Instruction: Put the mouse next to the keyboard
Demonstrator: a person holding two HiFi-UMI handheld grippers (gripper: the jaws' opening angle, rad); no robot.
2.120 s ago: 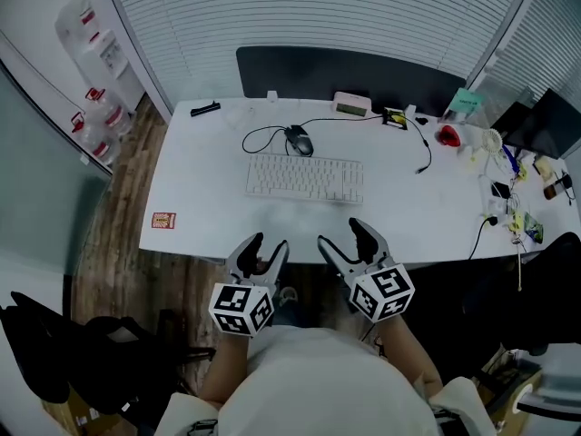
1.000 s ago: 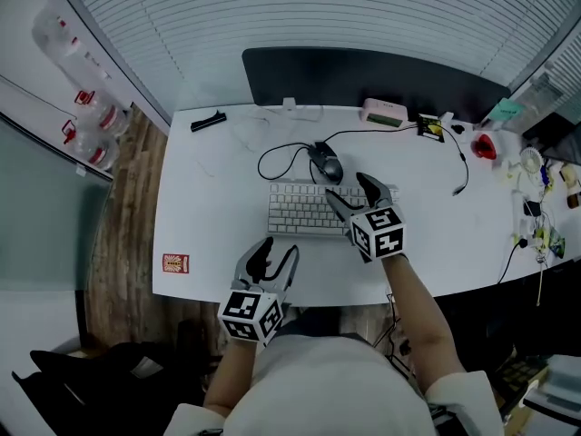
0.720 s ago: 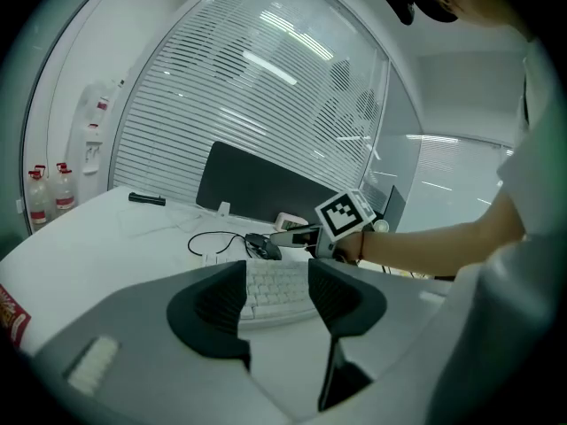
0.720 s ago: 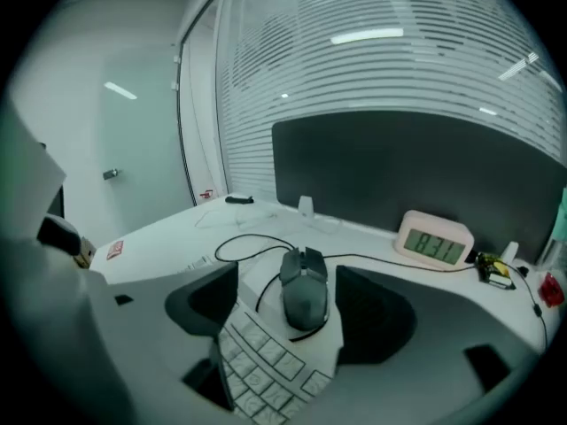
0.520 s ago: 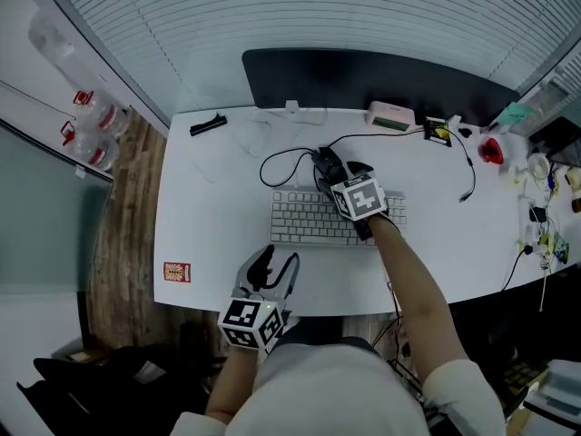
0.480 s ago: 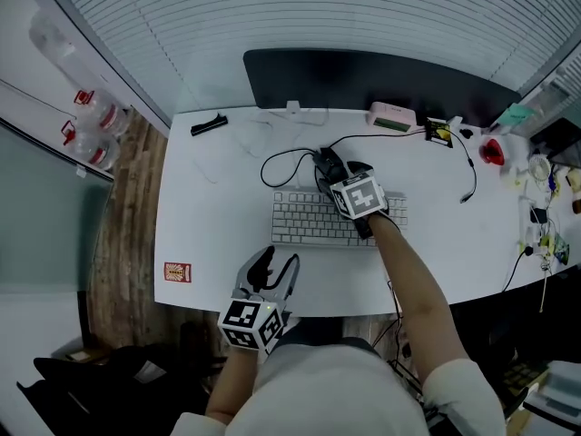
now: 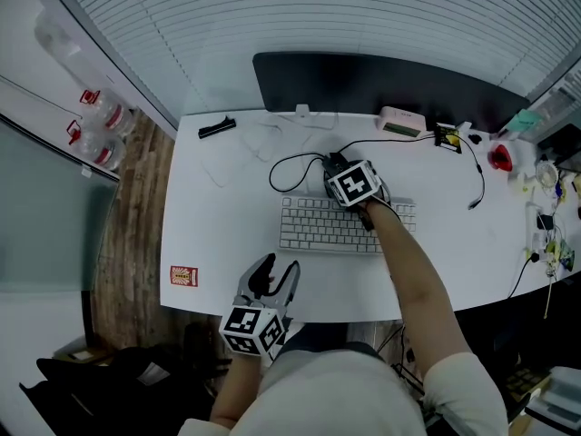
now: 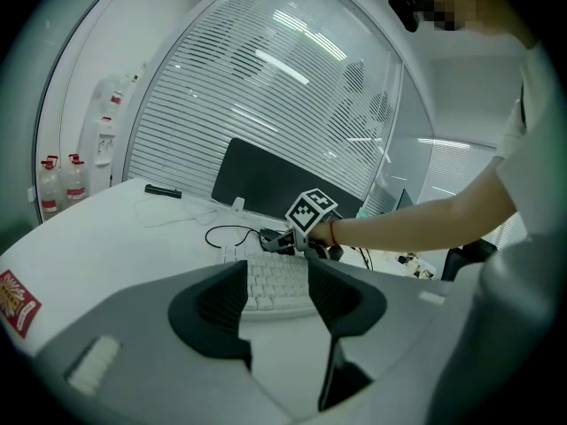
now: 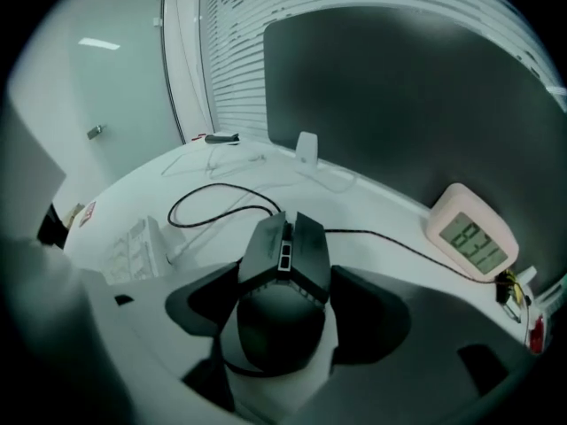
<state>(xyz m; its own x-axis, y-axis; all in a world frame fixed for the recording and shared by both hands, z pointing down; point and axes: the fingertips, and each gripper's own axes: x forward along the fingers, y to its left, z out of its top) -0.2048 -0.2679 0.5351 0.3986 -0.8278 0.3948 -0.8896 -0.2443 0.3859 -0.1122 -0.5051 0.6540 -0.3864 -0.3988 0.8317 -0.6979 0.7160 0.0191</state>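
White counter point(image 7: 218, 216): dark panel point(image 7: 381, 80) stands upright along the far edge, with a small pale clock with digital display point(image 9: 471, 239) just in front of it. Black bar-shaped item point(image 7: 216, 126) lies at the far left corner, and a red-and-yellow card point(image 7: 184, 276) lies flat near the near left edge. Red item point(image 7: 500, 159) sits toward the right end; bottles with red caps point(image 7: 102, 112) stand beyond the counter's left side, beside wood floor point(image 7: 127, 243).

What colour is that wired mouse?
Black: the angular wired mouse shows best in the right gripper view.
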